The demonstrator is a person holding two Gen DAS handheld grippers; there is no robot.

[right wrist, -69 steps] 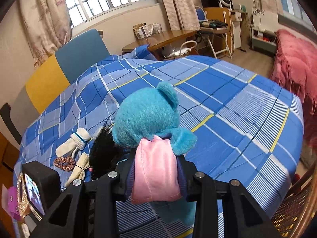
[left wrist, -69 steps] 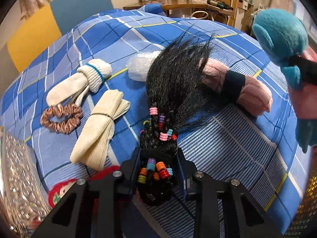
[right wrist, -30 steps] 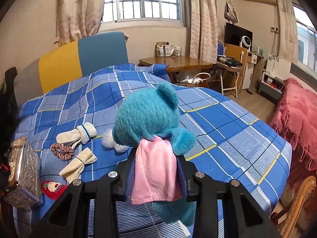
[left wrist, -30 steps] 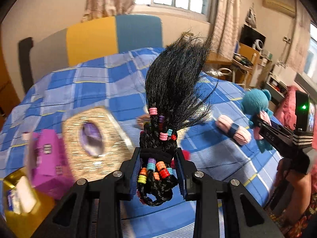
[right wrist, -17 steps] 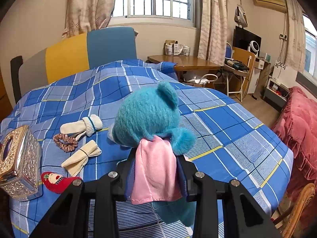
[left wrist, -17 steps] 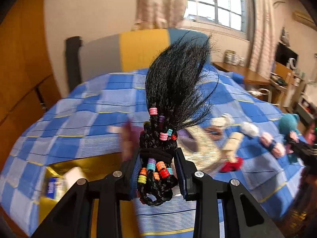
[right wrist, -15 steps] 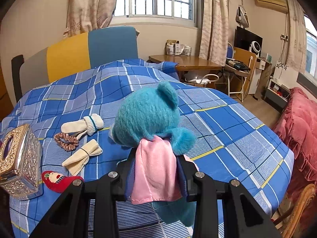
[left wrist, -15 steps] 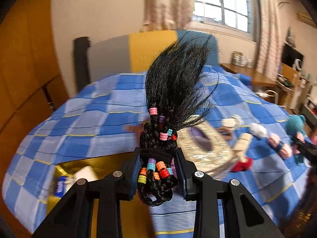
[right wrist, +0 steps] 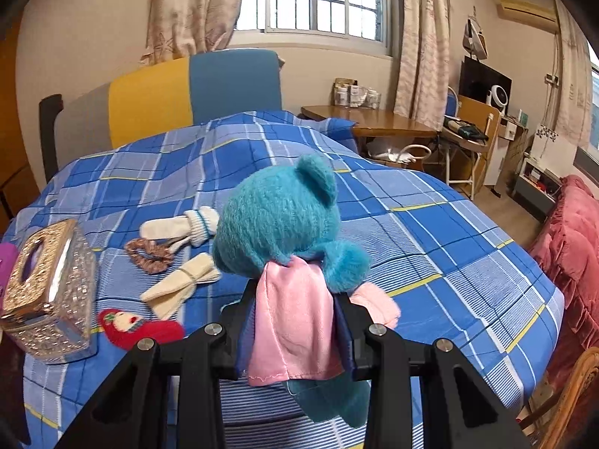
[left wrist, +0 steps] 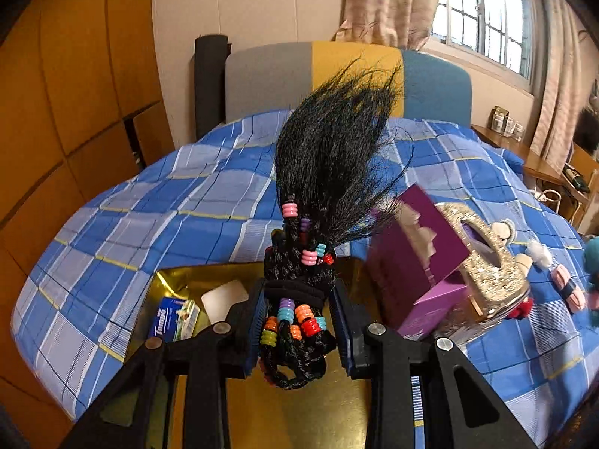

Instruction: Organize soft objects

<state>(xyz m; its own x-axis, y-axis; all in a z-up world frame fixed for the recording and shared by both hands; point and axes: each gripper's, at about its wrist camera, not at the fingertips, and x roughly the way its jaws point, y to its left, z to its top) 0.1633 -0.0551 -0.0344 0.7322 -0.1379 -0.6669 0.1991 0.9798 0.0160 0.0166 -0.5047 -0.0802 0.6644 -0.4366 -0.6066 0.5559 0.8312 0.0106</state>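
- Left gripper (left wrist: 297, 321): jaws drawn narrow, clamped on a black braided hairpiece (left wrist: 329, 187) strung with coloured beads; loose hair fans upward past the fingers.
- Hairpiece is held above a gold tray (left wrist: 299, 404) at the near edge of the blue plaid bedspread (left wrist: 187, 202); the tray holds a tissue packet (left wrist: 174, 318) and a white item, its identity unclear.
- Purple box (left wrist: 415, 262) sits just beside a glittery tissue box (left wrist: 490, 258), right of the tray.
- Right gripper (right wrist: 294, 331): jaws narrow, gripping a teal plush toy (right wrist: 280, 220) by its pink cloth, off the bed.
- On the bedspread lie a white mitten (right wrist: 179, 226), brown scrunchie (right wrist: 148, 250), cream socks (right wrist: 179, 284) and a red doll (right wrist: 138, 327).
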